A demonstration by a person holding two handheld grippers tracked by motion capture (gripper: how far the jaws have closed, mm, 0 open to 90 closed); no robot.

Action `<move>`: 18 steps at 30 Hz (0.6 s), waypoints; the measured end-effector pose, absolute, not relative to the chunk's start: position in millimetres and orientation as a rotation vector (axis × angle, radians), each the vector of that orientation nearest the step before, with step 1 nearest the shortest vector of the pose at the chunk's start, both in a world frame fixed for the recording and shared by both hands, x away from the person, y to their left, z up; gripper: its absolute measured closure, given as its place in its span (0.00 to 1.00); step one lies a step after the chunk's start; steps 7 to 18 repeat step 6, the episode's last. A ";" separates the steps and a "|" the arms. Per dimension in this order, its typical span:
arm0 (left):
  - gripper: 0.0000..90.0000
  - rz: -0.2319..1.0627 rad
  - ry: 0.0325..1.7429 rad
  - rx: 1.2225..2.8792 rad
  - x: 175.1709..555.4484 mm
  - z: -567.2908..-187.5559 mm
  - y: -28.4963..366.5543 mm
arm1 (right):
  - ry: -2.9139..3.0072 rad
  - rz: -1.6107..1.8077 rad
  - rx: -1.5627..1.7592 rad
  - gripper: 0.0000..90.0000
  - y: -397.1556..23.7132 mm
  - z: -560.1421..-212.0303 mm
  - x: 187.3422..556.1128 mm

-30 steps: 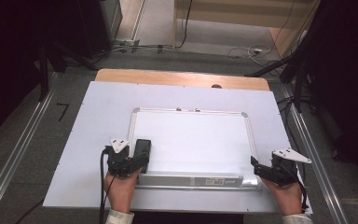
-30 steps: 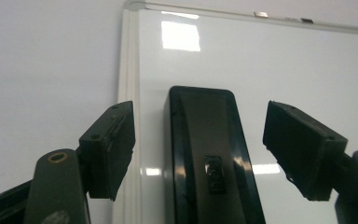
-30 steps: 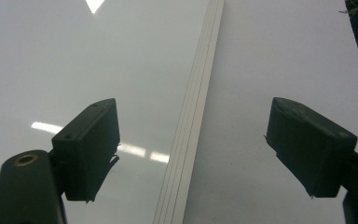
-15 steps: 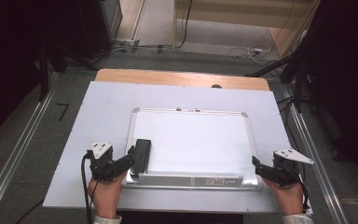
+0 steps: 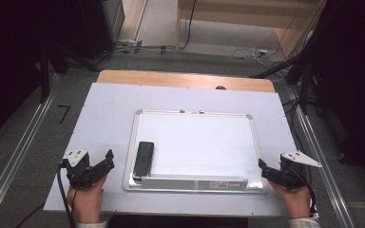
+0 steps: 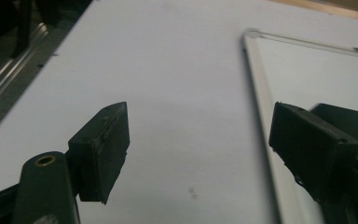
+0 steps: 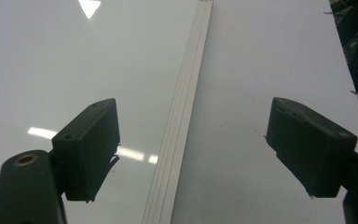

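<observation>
Left black two-jaw gripper [image 5: 105, 161]: sat at the near left of the white tabletop [image 5: 109, 109], held in the person's left hand [image 5: 86, 197], grey plate on top. Jaws stood apart, had just been opening, with nothing between them but bare tabletop; in the left gripper view the gripper [image 6: 198, 140] had its right jaw over the whiteboard's left frame edge.

Right black two-jaw gripper [image 5: 265, 170]: sat at the near right corner of the board, held in the person's right hand [image 5: 297, 202]. Jaws stood wide apart and gripped nothing; in the right gripper view the gripper [image 7: 193, 140] straddled the silver frame rail, pads clear of it.

Rectangular white whiteboard with silver metal frame [image 5: 195, 142]: lay flat at the middle of the tabletop, between the two grippers, its pale tray strip [image 5: 195, 183] along the near edge. Also seen in the left gripper view [image 6: 317, 70] and the right gripper view [image 7: 74, 56].

Black oblong eraser [image 5: 144, 156]: lay on the board's near left part, just inside the frame, near the left gripper yet apart from it.

Light wooden table edge [image 5: 185, 79]: ran beyond the far side of the tabletop.

Grey floor with black cables [image 5: 171, 47]: lay farthest off.
</observation>
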State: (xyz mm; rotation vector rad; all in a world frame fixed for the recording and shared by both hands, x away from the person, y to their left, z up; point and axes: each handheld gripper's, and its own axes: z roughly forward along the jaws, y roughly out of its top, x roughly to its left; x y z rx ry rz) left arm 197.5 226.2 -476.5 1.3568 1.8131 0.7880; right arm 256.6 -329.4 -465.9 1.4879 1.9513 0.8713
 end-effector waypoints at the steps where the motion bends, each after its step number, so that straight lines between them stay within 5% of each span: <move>1: 0.23 0.785 1.829 1.337 196.5 -478.7 231.8 | 1.950 0.871 1.490 0.18 -330.0 -465.9 256.5; 18: 0.23 0.790 1.878 1.312 196.4 -487.2 243.6 | 1.944 0.870 1.499 0.18 -331.5 -465.8 256.3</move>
